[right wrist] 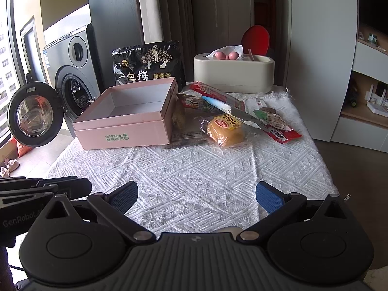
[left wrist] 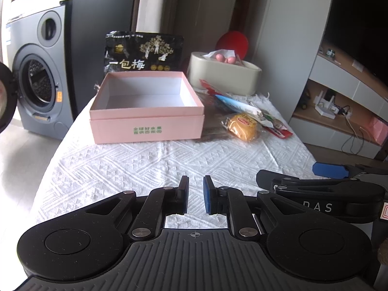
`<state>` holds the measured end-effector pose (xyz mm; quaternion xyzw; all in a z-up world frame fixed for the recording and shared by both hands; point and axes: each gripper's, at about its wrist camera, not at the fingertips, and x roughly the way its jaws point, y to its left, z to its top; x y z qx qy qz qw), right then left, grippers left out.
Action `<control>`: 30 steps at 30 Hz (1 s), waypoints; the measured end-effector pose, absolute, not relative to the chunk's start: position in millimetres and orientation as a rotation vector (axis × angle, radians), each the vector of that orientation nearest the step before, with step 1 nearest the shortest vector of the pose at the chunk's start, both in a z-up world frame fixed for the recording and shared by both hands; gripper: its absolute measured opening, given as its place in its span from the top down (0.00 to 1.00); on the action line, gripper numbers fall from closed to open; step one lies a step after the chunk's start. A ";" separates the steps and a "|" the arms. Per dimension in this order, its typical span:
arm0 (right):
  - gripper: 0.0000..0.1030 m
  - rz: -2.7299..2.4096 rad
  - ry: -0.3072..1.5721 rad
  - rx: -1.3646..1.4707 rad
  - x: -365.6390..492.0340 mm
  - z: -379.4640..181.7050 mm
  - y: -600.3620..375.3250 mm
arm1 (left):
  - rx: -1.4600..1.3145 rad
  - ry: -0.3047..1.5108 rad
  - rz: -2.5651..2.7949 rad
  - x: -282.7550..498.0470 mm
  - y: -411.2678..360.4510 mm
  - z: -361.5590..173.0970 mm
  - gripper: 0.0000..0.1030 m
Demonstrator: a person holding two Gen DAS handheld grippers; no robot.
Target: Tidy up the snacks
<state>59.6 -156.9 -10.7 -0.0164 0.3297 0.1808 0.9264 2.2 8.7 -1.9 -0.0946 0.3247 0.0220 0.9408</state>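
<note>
On the desk [right wrist: 194, 169], the snacks lie just right of the open pink box [right wrist: 126, 121]: a yellow cake [right wrist: 225, 131] and a long red stick pack [right wrist: 242, 106] running diagonally, far-left to near-right. The left gripper [left wrist: 196, 194] has nearly closed, empty jaws; the right gripper [right wrist: 197, 194] has jaws spread wide, empty.

Pink box [left wrist: 146, 131]; black plum bag [left wrist: 143, 52]; white woven cloth [left wrist: 169, 165]; yellow cake [right wrist: 225, 131].

Open pink box [right wrist: 126, 131] stands empty; wrapped snacks [right wrist: 225, 131] heaped just beside it.
</note>
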 end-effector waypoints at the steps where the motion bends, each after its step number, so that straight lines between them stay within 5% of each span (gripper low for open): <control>1: 0.00 0.371 0.677 -0.033 59.5 -10.7 -156.9 | -0.193 0.662 0.045 2.2 8.7 -2.0 0.85; 30: 0.00 0.377 0.691 -0.033 62.7 -15.2 -154.8 | -0.203 0.671 0.041 4.1 10.4 -5.8 0.85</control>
